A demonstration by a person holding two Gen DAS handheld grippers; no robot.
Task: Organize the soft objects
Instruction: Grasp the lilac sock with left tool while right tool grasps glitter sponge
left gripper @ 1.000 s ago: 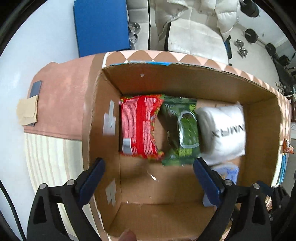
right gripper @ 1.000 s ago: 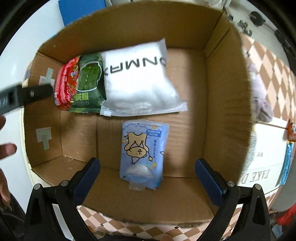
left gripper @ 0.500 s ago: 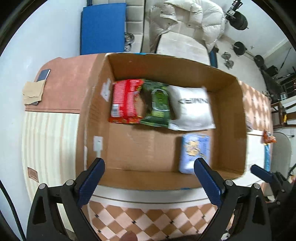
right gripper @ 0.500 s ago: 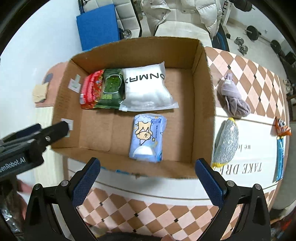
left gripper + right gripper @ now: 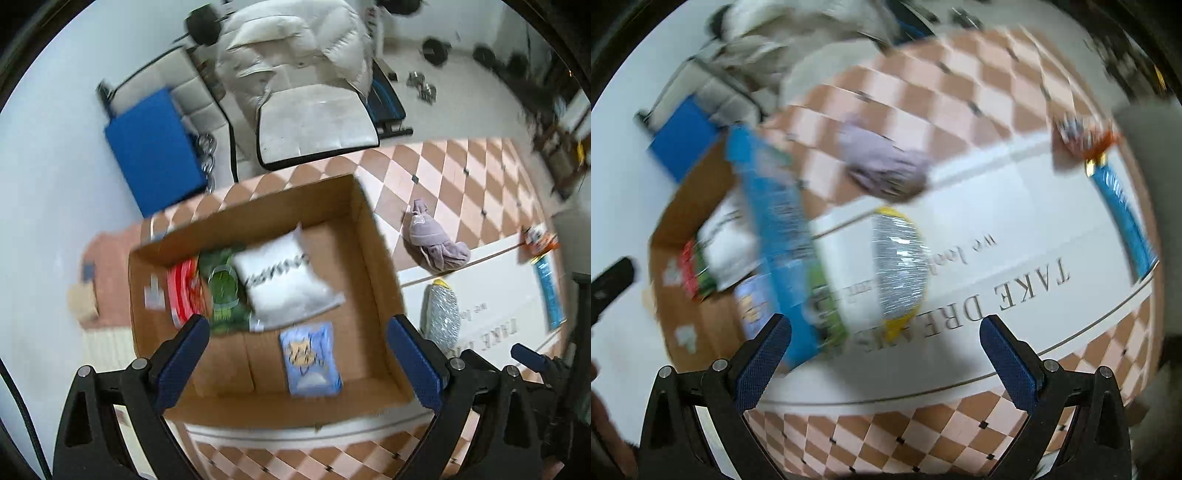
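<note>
From the left wrist view, the cardboard box (image 5: pixel 373 258) sits on the checkered table (image 5: pixel 443 177) with four soft packs already in it: a red pack (image 5: pixel 183 295), a green pack (image 5: pixel 225 295) and a white pillow-like pack (image 5: pixel 288 280) in a row along the far side, and a pale blue pouch (image 5: pixel 310 360) lying nearer the front wall. The left gripper (image 5: pixel 297 360) hangs above the box's near edge, its blue pads spread wide with nothing between them. Outside the box, to its right, lie a lilac knit bundle (image 5: pixel 432 240) and a silver-wrapped pack (image 5: pixel 441 314) (both look like the next candidates).

From the right wrist view, which is badly smeared by motion, the right gripper (image 5: pixel 884 360) is likewise wide open and holding nothing. The silver-wrapped pack (image 5: pixel 901 266) lies on the white printed mat (image 5: pixel 1034 221) almost straight ahead of the fingers, above the gap between them and well apart from the pads. The lilac knit bundle (image 5: pixel 882 166) is farther off, beyond it.

My reading is that this is the reach for the next item, most likely the silver pack. The next move calls for lowering the open jaws to straddle it and closing gently, since a wrapper like that will probably crumple or slip.
</note>
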